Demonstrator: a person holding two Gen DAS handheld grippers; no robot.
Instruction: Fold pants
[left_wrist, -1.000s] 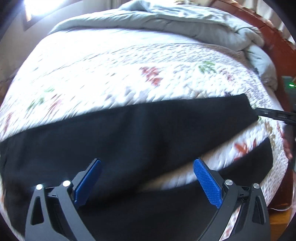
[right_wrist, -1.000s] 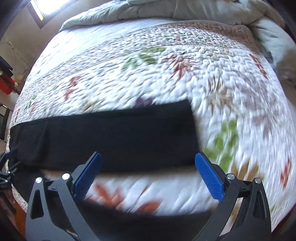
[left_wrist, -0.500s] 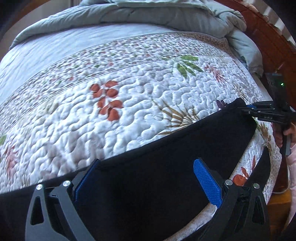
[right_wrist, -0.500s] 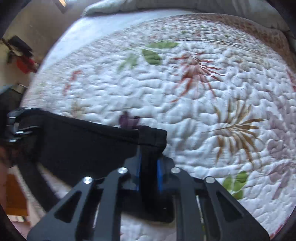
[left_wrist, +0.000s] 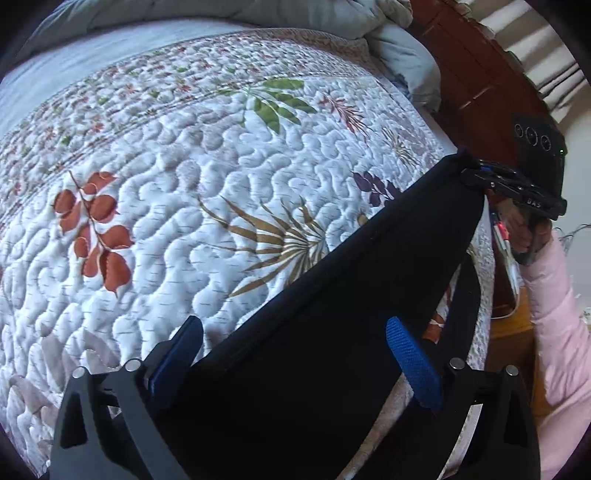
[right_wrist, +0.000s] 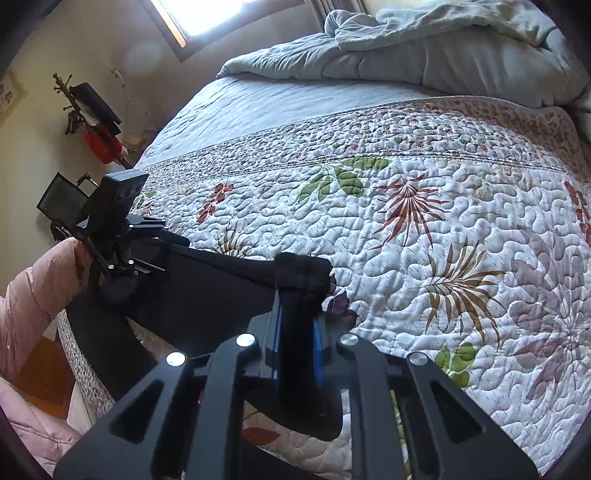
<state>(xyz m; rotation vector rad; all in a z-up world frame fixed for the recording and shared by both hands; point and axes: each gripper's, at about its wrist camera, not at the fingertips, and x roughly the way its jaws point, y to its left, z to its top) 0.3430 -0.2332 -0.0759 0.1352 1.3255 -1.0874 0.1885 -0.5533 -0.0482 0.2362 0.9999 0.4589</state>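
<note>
Quilted bedding covers the one bed (left_wrist: 207, 206) under us, and one pair of black pants (left_wrist: 314, 332) runs from six o'clock toward two o'clock. We hold two grippers: our left gripper (left_wrist: 295, 354) has its jaws spread wide around the cloth without pinching; our right gripper (right_wrist: 297, 328) clamps a pant-leg end. A second ago the right jaws gaped and the leg lay flat.

The only lettering I can read is "DAS", in small pale capitals on the black body of my right hand-held gripper (left_wrist: 511, 186), seen from my left wrist. Nothing else carries legible writing.
</note>
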